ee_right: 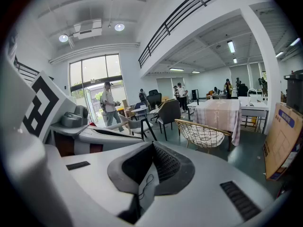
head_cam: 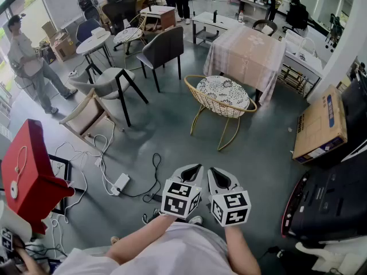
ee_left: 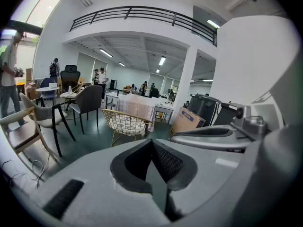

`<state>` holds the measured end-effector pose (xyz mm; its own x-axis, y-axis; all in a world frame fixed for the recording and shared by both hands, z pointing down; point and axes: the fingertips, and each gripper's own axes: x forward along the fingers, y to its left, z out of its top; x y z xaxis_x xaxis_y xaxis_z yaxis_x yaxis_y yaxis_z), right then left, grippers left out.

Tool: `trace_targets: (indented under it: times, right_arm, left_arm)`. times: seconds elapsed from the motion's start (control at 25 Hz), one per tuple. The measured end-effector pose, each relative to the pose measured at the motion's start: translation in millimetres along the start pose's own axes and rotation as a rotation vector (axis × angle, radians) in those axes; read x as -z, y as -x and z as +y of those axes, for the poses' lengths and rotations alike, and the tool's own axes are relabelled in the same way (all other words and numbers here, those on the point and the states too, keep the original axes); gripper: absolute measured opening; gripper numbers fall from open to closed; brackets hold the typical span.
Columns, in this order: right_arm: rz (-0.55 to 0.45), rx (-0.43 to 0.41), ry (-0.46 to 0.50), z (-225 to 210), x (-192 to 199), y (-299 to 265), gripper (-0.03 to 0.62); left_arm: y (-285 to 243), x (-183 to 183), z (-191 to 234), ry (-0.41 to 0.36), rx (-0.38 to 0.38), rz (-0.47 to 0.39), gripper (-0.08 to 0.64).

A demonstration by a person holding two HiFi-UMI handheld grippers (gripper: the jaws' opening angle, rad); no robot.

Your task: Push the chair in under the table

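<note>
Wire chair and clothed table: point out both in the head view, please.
Wire chair [head_cam: 223,91]: head view, on its white seat cushion.
Clothed table [head_cam: 248,51]: head view, on the cloth top.

The person wears a white short-sleeved shirt [head_cam: 172,248]. The left hand-held gripper [head_cam: 196,168] and right hand-held gripper [head_cam: 214,171] have pale grey shells with dark ribbed pads [ee_left: 165,162]. Each carries a white cube [head_cam: 180,198] with black square markers.

floor: glossy grey concrete floor [head_cam: 172,136] spread ahead of the left gripper [head_cam: 195,169] | left of it: black cables [head_cam: 155,173] and a white power strip [head_cam: 120,183] lay loose | far ahead-left: tall daylit windows [ee_right: 94,79] | overhead: black-railed white mezzanine balcony [ee_left: 142,13], ceiling strip lights [ee_left: 162,60] were lit | right of the right gripper [head_cam: 214,171]: flat brown cardboard box [head_cam: 321,125] leaned
</note>
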<state>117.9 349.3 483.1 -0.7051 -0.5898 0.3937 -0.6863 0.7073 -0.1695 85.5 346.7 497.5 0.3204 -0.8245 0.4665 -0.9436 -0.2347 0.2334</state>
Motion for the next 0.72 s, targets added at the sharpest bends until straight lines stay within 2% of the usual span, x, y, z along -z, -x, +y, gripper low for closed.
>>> trace_targets:
  times: [0.44,0.72]
  right_arm:
    - [0.006,-0.034,-0.041,-1,1,-5,0.003]
    - [0.021,-0.047,-0.028,-6,-7,-23,0.003]
  left_arm:
    - [3,0,1,-0.003,-0.017,0.008,0.005]
    - [-14,-13,14,-0.010,-0.010,0.007,0.005]
